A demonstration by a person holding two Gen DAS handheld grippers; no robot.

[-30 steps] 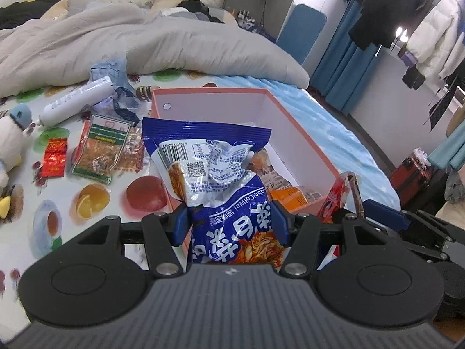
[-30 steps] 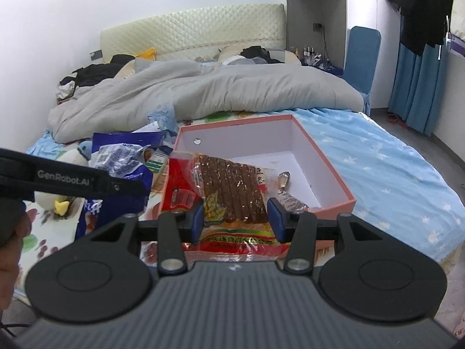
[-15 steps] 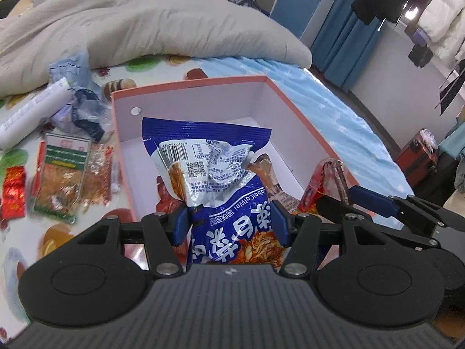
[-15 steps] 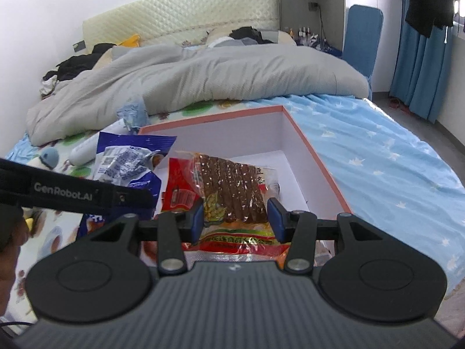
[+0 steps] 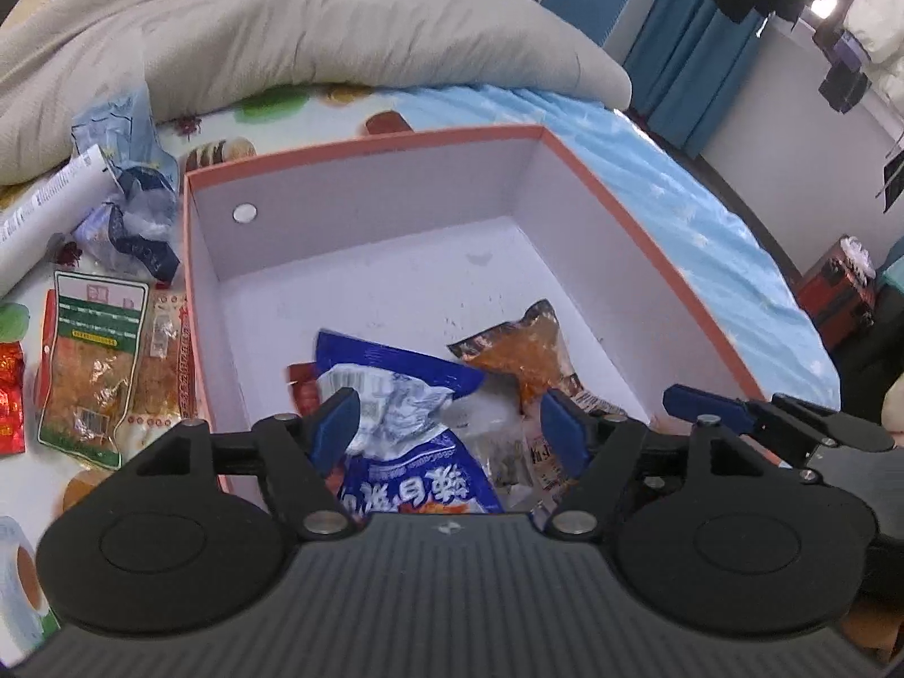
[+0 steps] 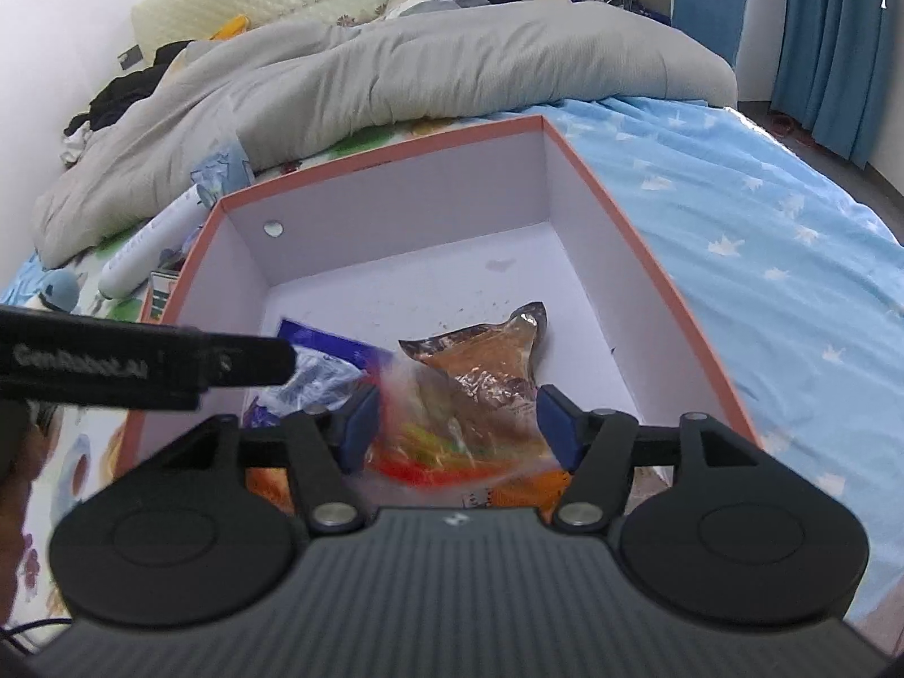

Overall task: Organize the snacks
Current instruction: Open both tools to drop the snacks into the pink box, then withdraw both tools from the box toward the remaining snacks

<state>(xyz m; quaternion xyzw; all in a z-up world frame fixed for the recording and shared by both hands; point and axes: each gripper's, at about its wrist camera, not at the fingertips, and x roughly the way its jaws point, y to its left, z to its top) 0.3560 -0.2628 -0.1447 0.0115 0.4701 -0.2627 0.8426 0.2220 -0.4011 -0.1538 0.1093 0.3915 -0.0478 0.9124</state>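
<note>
**Two snack packets inside the pink-rimmed box, both grippers spread above them**

The blue snack bag (image 5: 407, 452) lies in the near-left part of the box (image 5: 650, 226), crumpled at its printed top, with its lower end running under the left gripper (image 5: 449, 424). That gripper's jaws stand spread on either side of the bag; the left pad seems to brush the wrapper, but nothing is pinched. Beside the bag, toward the box's right wall, rests an orange-brown packet (image 5: 525, 356) with a pointed sealed corner. In the right wrist view a clear packet with red and yellow print (image 6: 452, 440), blurred, lies between the spread jaws of the right gripper (image 6: 452, 424), also unpinched; whether it has settled on the box floor cannot be told. The far half of the box floor is bare.

Judged from the wrinkled film, these packets are light, soft and somewhat slick; they would fold under a pinch, and their contents could crush. A sealed edge or corner looks like the firmest place to take hold.

Outside the box, just left of its left wall, a green-labelled packet (image 5: 90, 361) and a small red packet (image 5: 11, 395) lie on the printed sheet. A white tube (image 5: 45, 209) and crumpled wrappers (image 5: 135, 209) lie beyond them, and the grey duvet (image 5: 339, 28) is heaped behind the box.
</note>
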